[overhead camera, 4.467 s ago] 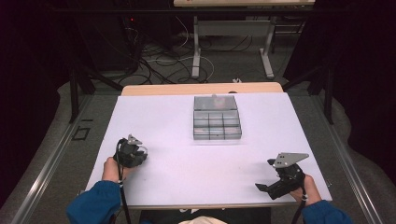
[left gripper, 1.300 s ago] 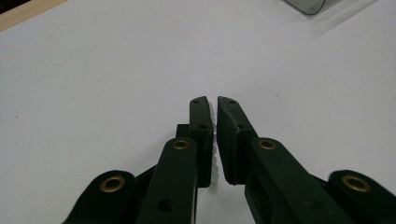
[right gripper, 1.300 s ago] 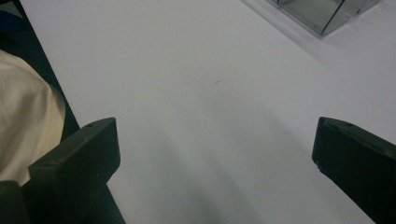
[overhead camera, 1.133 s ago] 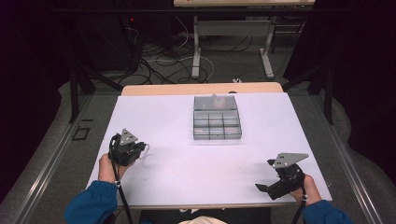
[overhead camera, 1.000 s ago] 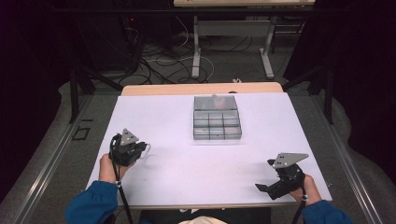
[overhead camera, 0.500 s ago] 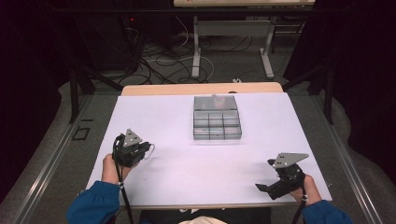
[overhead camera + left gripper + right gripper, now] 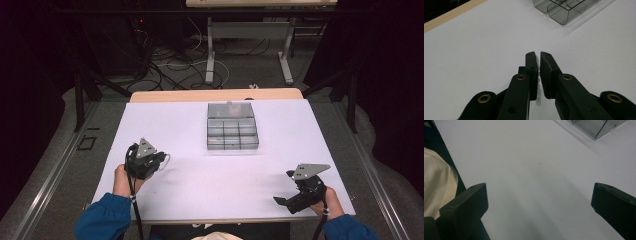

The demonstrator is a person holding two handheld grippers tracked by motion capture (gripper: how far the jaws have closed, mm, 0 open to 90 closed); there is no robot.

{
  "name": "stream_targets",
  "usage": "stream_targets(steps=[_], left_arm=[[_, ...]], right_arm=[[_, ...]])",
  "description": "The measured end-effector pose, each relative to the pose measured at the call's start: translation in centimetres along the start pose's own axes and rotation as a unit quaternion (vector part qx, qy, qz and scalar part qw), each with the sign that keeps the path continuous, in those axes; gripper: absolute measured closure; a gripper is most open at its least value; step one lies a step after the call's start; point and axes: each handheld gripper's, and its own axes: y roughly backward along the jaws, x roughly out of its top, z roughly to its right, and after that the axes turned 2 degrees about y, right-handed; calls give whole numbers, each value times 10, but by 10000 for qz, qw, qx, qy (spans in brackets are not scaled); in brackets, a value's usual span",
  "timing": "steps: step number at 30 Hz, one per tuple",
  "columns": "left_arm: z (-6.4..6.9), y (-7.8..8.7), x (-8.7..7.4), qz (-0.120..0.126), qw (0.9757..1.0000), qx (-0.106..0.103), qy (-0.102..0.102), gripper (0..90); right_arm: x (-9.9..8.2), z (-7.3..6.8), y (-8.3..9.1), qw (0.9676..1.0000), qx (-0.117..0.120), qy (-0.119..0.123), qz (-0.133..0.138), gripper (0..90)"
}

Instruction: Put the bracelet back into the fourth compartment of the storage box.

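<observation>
Clear compartment box (image 7: 232, 132) sits on the white desk (image 7: 200, 185) at upper centre of the high view, apart from both tools. At lower left, the left hand-held gripper (image 7: 159, 159) has its jaws nearly together; its own view shows something small, pale and translucent (image 7: 538, 82) in the narrow gap, too blurred to name. At lower right, the right hand-held gripper (image 7: 281, 202) stands wide apart, holding nothing, above bare desk.

Compartment box (image 7: 232, 133) mid-table (image 7: 175, 125), left gripper (image 7: 161, 159) and right gripper (image 7: 280, 201) nearer, perhaps resting
</observation>
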Motion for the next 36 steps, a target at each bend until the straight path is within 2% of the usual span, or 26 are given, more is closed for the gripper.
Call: stream_targets(steps=[9,32,34,35,36], left_arm=[[7,-3,5,85,9999,-77,-43,850],[17,-11,16,92,9995,-219,-188,850],[18,-13,18,96,9995,-238,-207,850],[19,-14,18,80,9995,-266,-181,850],[18,-14,19,78,9994,-247,-241,850]], right_arm=[[0,0,-1,10000,-1,4,21,6],[0,0,-1,10000,-10,18,40,7],[0,-1,-1,10000,-4,-62,18,7],[0,0,-1,10000,-12,21,40,7],[0,0,-1,10000,-9,21,38,7]])
